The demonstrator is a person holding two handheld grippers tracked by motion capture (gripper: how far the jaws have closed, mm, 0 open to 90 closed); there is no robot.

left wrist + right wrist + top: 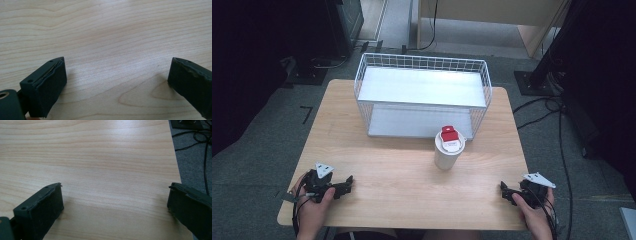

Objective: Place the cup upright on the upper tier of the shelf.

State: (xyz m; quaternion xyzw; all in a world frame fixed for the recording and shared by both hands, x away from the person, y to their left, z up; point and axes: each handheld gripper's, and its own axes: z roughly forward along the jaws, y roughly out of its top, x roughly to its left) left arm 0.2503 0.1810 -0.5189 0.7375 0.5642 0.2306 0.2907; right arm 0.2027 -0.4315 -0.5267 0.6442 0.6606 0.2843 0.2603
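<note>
Listing by view, high view first: a wooden table is seen carrying a white wire basket shelf at the far side. A white lidded cup, with a red tab on its lid, is stood upright just in front of the shelf's right front corner, well apart from both tools. Its long axis is vertical, with the lid turned upward. The left tongs are rested at the near left of the table and the right tongs at the near right, each held in a hand.

Left gripper view: the left tongs are shown spread wide apart over bare wood grain, with nothing held between them.

Right gripper view: the right tongs are likewise spread wide apart and empty, with the table's right edge and floor cables beyond.

Step judged in hand: the reach toward the cup. It is best approached level by the nearer right tongs, gripped around the body below the lid, and kept upright throughout.
</note>
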